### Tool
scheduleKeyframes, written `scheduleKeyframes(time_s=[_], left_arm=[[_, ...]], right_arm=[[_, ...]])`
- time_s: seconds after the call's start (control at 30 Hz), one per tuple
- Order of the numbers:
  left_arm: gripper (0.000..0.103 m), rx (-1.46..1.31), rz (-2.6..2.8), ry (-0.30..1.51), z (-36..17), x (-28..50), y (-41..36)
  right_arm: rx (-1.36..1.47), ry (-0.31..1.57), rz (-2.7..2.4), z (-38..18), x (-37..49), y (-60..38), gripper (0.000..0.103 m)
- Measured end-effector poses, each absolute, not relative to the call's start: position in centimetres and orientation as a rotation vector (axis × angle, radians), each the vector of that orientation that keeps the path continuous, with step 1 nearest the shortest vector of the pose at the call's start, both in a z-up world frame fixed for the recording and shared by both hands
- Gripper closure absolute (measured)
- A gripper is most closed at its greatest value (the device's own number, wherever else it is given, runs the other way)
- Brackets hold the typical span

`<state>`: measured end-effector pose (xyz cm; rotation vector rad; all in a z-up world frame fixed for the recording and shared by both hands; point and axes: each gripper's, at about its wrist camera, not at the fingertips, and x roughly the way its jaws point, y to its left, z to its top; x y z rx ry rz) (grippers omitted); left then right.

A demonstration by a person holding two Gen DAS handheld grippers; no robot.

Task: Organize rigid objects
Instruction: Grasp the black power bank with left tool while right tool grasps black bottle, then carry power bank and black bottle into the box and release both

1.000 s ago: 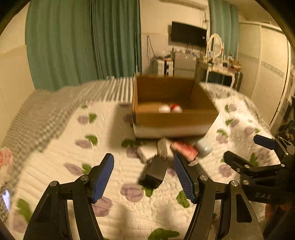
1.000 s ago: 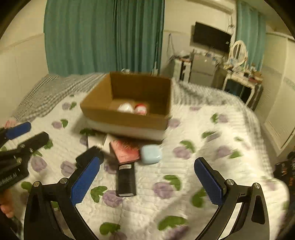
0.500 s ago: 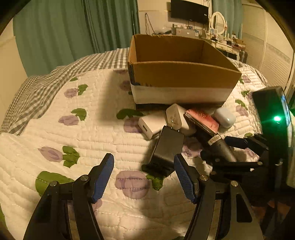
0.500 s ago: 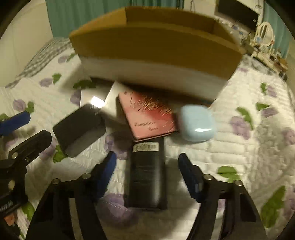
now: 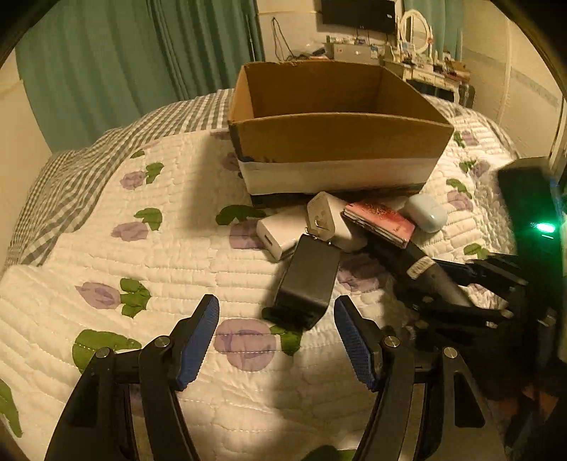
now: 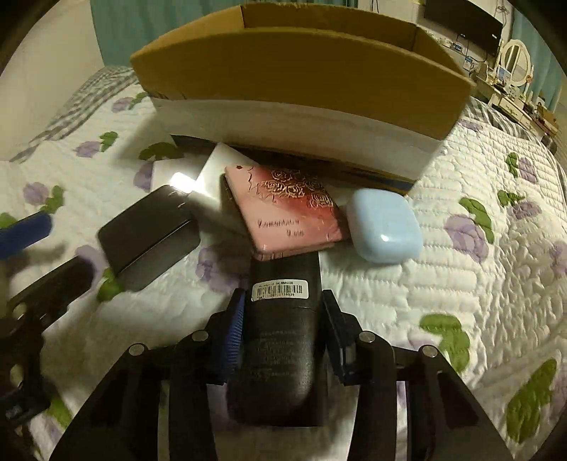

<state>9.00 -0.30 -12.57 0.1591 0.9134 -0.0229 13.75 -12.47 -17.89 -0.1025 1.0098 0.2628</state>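
Quilt [image 6: 460,248]: right tool [image 6: 283,319] clamps remote [image 6: 280,340].

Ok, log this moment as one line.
right gripper: shut on black remote | left gripper: open, near black case | cardboard box: behind

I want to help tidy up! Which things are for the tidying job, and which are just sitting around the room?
For the job:
cardboard box
black remote, clamped in the right gripper
black case
two white chargers
pink wallet
blue earbud case

Just sitting around:
quilt
green curtains
television
round mirror
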Motion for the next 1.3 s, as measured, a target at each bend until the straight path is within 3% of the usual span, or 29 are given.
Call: scheduleKeyframes(time_s=[0.53,0.67,0.73,1.3], left_arm=[[0.033,0.225,-0.05,0.993,-17.1,13.8,-1.9],[0.037,0.22,-0.075,0.974,-17.1,13.6,-2.0],[0.057,0.218,-0.086,0.953,-16.7,13.0,-2.1],[0.063,0.14,-0.106,0.915,-13.3,7.0,-2.4]], right_arm=[[-0.038,0.973,0.279,-15.1,10.2,-15.3,0.063],[-0.034,0.99,0.278,-15.6,10.6,-15.1,0.063],[-0.038,0.999,0.277,-15.8,10.6,-15.0,0.064],[-0.071,0.966,0.23,-14.5,7.0,-14.7,0.064]])
